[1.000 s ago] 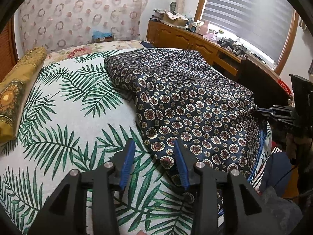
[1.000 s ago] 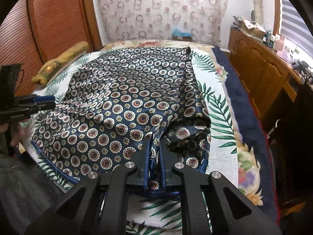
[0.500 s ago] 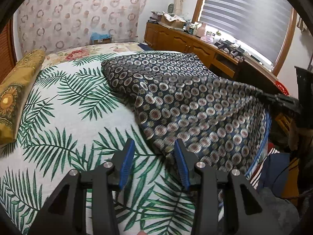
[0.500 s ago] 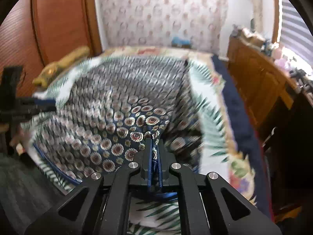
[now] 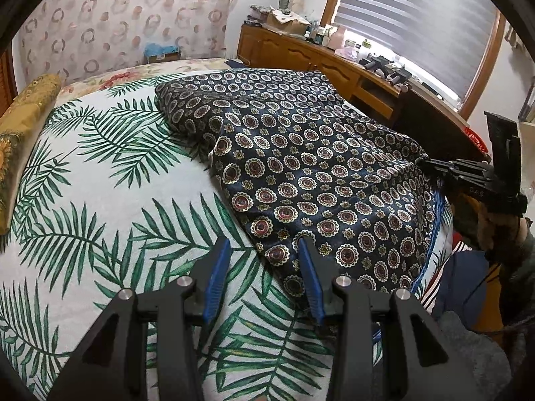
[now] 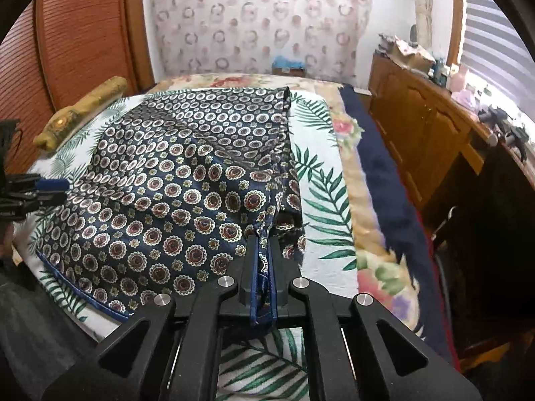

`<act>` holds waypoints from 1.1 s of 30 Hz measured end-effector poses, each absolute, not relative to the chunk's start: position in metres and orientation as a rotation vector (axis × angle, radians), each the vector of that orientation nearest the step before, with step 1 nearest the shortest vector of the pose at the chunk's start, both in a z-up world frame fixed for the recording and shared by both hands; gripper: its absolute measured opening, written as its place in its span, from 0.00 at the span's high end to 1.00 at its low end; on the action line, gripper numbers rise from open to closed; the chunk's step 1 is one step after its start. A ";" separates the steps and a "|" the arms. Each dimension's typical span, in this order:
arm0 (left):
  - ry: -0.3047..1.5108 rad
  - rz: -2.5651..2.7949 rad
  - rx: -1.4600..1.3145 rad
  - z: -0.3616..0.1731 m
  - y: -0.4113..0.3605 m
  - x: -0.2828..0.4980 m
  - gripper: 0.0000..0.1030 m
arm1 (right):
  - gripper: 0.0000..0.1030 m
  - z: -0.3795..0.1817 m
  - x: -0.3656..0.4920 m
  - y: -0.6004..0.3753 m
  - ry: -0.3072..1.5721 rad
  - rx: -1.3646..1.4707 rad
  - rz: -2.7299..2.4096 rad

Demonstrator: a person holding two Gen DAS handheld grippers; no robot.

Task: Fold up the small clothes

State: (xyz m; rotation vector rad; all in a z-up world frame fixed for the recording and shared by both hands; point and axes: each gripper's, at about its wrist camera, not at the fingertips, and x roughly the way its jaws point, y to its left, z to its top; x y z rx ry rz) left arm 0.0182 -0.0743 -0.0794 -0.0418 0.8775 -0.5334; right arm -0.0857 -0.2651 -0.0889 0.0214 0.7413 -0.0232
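Early stage; patterned garment (image 5: 301, 167) lies spread on the bed (image 5: 100, 200), no neat fold visible; right gripper (image 6: 264, 247) clamps its near hem, lifted; left gripper (image 5: 264, 260) released, empty, beside opposite edge; folding mostly left.

Nothing can be read with any certainty in either view. The right gripper (image 5: 426, 163), seen from the left wrist, carries faint pale markings, too small and blurred to make out.
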 end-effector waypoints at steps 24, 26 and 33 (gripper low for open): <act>0.917 -0.657 -0.086 -0.085 -0.079 0.009 0.62 | 0.41 -0.115 -0.082 -0.280 0.828 0.061 -0.011; 0.929 -0.689 -0.089 -0.085 -0.081 0.007 0.68 | 0.42 -0.115 -0.084 -0.277 0.837 0.059 0.026; 0.918 -0.751 -0.111 -0.081 -0.081 0.005 0.99 | 0.96 -0.113 -0.086 -0.262 0.840 0.037 0.116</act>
